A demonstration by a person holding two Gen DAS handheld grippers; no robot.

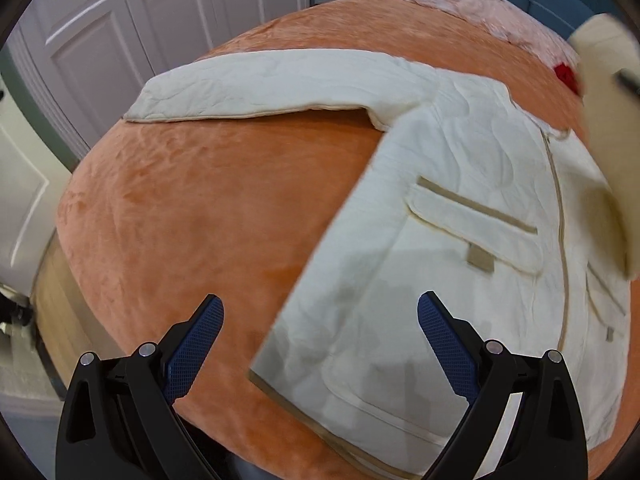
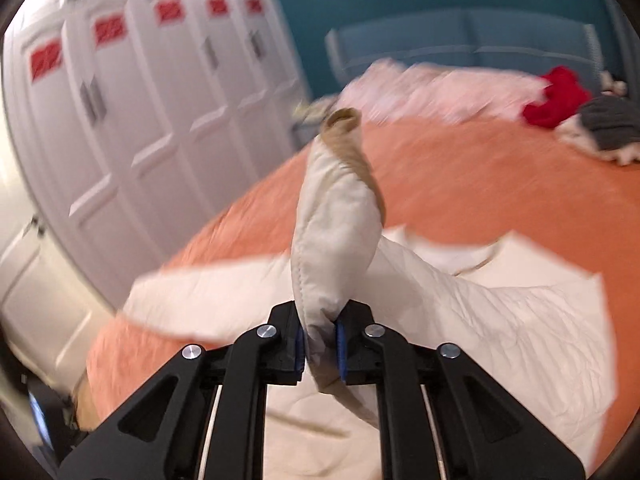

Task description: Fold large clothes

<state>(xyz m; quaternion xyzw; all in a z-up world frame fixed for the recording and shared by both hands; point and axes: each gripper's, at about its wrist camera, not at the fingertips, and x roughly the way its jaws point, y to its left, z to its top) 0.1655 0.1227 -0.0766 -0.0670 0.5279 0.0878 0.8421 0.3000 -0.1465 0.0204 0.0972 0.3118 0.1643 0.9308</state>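
Note:
A cream quilted jacket (image 1: 460, 216) with tan trim and a front zip lies spread on the orange bedspread (image 1: 208, 208). Its one sleeve (image 1: 264, 84) stretches out flat to the left. My left gripper (image 1: 320, 320) is open and empty, hovering above the jacket's lower left hem corner. My right gripper (image 2: 320, 344) is shut on the other sleeve (image 2: 336, 236) and holds it lifted above the jacket body (image 2: 500, 320), cuff pointing up. That raised sleeve shows blurred at the right edge of the left wrist view (image 1: 608, 152).
A pink blanket (image 2: 432, 92) lies along the head of the bed by a blue headboard (image 2: 460, 48). Red (image 2: 556, 96) and grey (image 2: 612, 124) clothes lie at the far right. White wardrobe doors (image 2: 140, 100) stand left of the bed.

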